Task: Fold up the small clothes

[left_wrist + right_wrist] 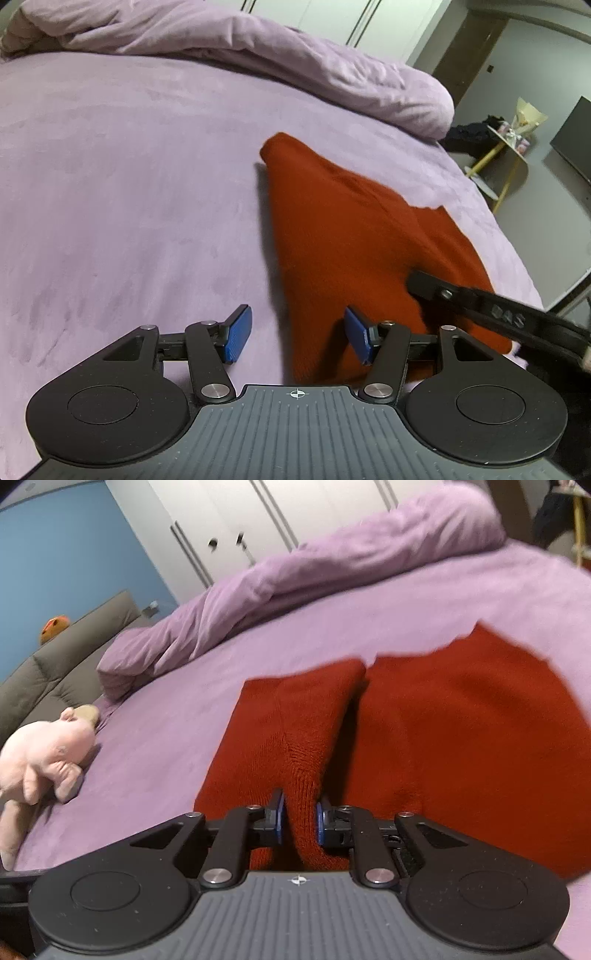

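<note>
A red knitted garment (343, 236) lies on the lilac bed sheet (110, 184). My left gripper (297, 334) is open and empty, its blue pads either side of the garment's near left edge. In the right wrist view the garment (461, 731) shows a raised fold running toward the camera. My right gripper (299, 818) is shut on that fold of the red garment, blue pads pressed on both sides. The right gripper's black finger (436, 286) also shows in the left wrist view, resting on the garment at right.
A rumpled lilac duvet (295, 62) lies along the far side of the bed. A pink plush toy (44, 753) lies on the sheet at left, by a grey headboard (55, 664). A yellow-legged side table (506, 147) stands beyond the bed's right edge.
</note>
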Motion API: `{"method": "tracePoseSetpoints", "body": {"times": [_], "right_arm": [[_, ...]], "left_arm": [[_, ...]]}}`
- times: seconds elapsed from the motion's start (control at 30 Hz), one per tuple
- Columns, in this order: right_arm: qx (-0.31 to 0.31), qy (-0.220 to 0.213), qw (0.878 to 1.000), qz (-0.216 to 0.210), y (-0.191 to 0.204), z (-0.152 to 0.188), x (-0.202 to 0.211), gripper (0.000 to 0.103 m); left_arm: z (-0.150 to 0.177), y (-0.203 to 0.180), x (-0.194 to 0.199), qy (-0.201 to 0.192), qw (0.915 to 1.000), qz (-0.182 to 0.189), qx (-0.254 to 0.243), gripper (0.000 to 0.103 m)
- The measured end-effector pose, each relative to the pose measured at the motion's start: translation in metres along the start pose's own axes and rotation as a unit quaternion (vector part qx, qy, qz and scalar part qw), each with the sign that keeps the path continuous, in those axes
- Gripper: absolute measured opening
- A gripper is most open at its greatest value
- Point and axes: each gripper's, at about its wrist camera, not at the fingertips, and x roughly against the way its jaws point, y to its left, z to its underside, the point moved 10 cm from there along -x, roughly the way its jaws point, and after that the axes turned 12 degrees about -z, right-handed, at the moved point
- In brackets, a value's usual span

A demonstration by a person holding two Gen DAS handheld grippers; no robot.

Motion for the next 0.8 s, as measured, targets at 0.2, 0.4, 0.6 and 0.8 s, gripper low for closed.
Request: {"method": "tracePoseSetpoints", "body": {"times": [0.2, 0.4, 0.6, 0.8], "right_arm": [[-0.030, 0.002, 0.998, 0.062, -0.024, 0.015, 0.014, 0.014], [-0.016, 0.004, 1.000, 0.026, -0.028, 0.010, 0.018, 0.024], [-0.072, -0.007, 0.997, 0.013, -0.055, 0.000, 0.032, 0.061], [-0.197, -0.020, 0.977, -0.081, -0.067, -0.008, 0.011, 0.065]], "left_arm": [[0.001, -0.014, -0.011, 0.014, 0.9998, 0.016, 0.001, 0.061], [0.009, -0.019, -0.027, 0.038, 0.9989, 0.025, -0.006, 0.061], [0.014, -0.018, -0.025, 0.039, 0.9989, 0.025, -0.002, 0.063], [0.018, -0.016, -0.021, 0.040, 0.9990, 0.019, -0.008, 0.063]]}}
